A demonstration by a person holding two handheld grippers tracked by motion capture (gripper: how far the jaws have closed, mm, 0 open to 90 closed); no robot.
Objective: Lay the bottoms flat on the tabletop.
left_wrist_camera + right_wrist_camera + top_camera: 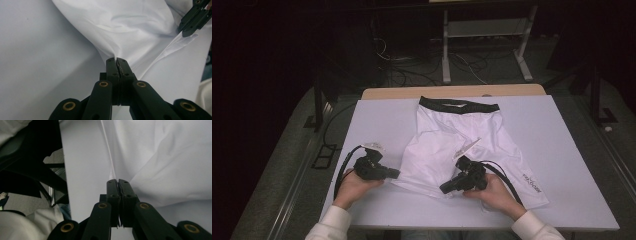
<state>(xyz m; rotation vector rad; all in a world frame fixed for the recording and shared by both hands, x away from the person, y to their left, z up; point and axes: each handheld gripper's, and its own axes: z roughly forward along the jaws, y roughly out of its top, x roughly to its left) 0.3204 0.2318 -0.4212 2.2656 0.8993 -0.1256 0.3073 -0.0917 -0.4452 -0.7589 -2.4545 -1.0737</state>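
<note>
White shorts [457, 140] with a black waistband [458, 104] lie on the white table [377, 120], waistband at the far side. My left gripper [398, 173] is shut on the hem of the left leg at its outer corner; cloth is pinched between its jaws [117, 60]. My right gripper [443, 189] is shut on the same leg's hem nearer the middle, and thin white fabric shows in the seam of its jaws [117, 180]. The right gripper [186, 33] also appears at the top right of the left gripper view. The right leg [524, 175] lies flat with a small printed logo.
The table's near edge [472, 227] runs just in front of both hands. Beyond the far wooden edge [452, 91] stand a metal frame [484, 45] and loose cables on the floor. Bare tabletop lies left and right of the shorts.
</note>
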